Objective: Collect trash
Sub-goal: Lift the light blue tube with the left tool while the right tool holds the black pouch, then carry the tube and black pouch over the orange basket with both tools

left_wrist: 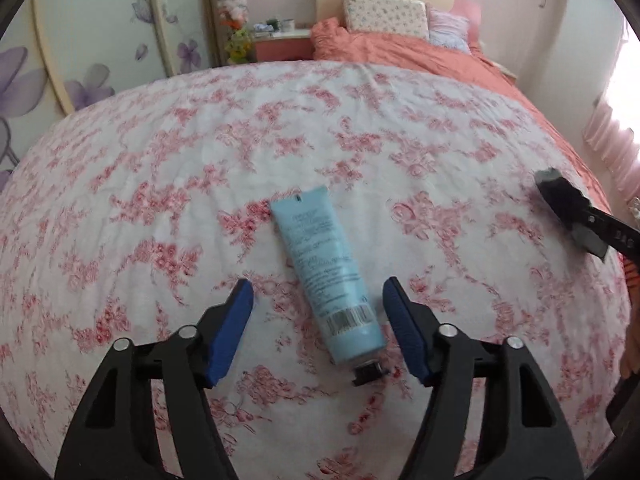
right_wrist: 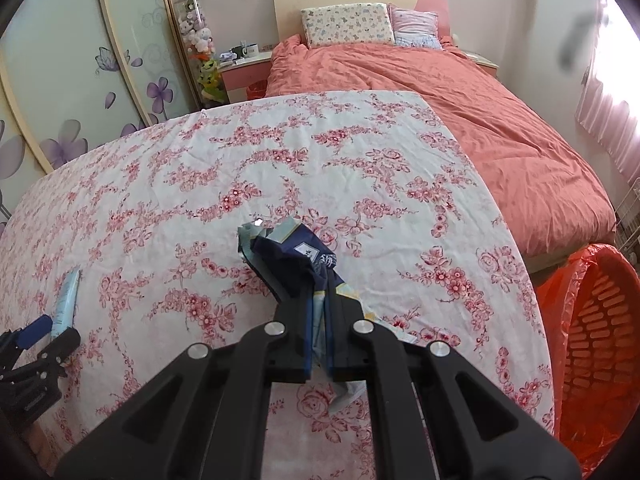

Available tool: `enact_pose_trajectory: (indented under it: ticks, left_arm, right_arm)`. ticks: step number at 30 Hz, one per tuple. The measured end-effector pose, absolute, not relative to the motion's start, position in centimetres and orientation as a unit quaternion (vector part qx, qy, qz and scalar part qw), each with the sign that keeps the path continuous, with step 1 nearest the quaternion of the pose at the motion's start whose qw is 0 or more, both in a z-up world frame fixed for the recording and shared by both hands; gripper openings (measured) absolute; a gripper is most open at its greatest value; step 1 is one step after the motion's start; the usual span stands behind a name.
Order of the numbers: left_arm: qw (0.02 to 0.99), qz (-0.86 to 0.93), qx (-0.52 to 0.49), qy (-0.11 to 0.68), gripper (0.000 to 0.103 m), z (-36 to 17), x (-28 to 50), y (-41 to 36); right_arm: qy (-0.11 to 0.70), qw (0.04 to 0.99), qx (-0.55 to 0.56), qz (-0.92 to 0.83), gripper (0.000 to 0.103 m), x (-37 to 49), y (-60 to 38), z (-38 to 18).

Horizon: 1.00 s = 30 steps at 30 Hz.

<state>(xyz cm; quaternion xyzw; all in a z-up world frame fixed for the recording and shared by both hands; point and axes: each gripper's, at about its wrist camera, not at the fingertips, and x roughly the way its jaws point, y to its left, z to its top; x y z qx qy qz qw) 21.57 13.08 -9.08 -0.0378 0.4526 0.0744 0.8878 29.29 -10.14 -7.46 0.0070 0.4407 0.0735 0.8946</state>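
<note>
My right gripper (right_wrist: 320, 300) pinches crumpled dark-blue foil wrapper (right_wrist: 294, 256); left gripper (left_wrist: 318, 312) wide, straddling pale-blue plastic tube (left_wrist: 326, 276). Risk: slick tube rolling, squirting sideways.

Tabletop (right_wrist: 280, 152) carries a white cloth with red floral print. Behind it, a bed with a coral duvet (right_wrist: 460, 112); two pillows against the headboard, one with a small floral print (right_wrist: 346, 24), one pale pink (right_wrist: 414, 26). Pink nightstand (right_wrist: 244, 70) left of the bed holds mugs. Beside it, a clear column of plush toys (right_wrist: 196, 36). Wardrobe doors (right_wrist: 80, 92) with purple flower motifs at left. Pink curtain (right_wrist: 604, 120) at right.
</note>
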Motion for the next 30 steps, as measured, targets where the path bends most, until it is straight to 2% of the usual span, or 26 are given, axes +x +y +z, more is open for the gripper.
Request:
enact_pose_trajectory:
  ticks: [1,2,3,5,15,30]
  left_arm:
    - [0.888,0.076,-0.038,0.452,0.06,-9.1,21.4,13.2]
    - [0.889,0.075,-0.041,0.45,0.053,-9.0,21.4,13.4]
    - [0.89,0.075,-0.043,0.447,0.041,-9.0,21.4,13.5]
    - [0.892,0.075,-0.048,0.444,0.03,-8.9,21.6,13.8]
    - [0.898,0.063,-0.049,0.433,0.029,-7.9,21.5,14.0]
    - [0.929,0.014,-0.014,0.37,0.029,-0.3,21.2,8.6]
  right_arm:
    - [0.441,0.895,0.007,0.074,0.006,29.3,-10.2,-7.5]
    - [0.441,0.895,0.007,0.074,0.006,29.3,-10.1,-7.5]
    - [0.441,0.894,0.007,0.075,0.006,29.3,-10.2,-7.5]
    - [0.44,0.895,0.008,0.075,0.006,29.3,-10.2,-7.5]
    - [0.43,0.899,0.024,0.082,0.006,28.3,-10.6,-6.4]
    - [0.359,0.926,0.074,0.089,0.006,23.2,-15.3,1.5]
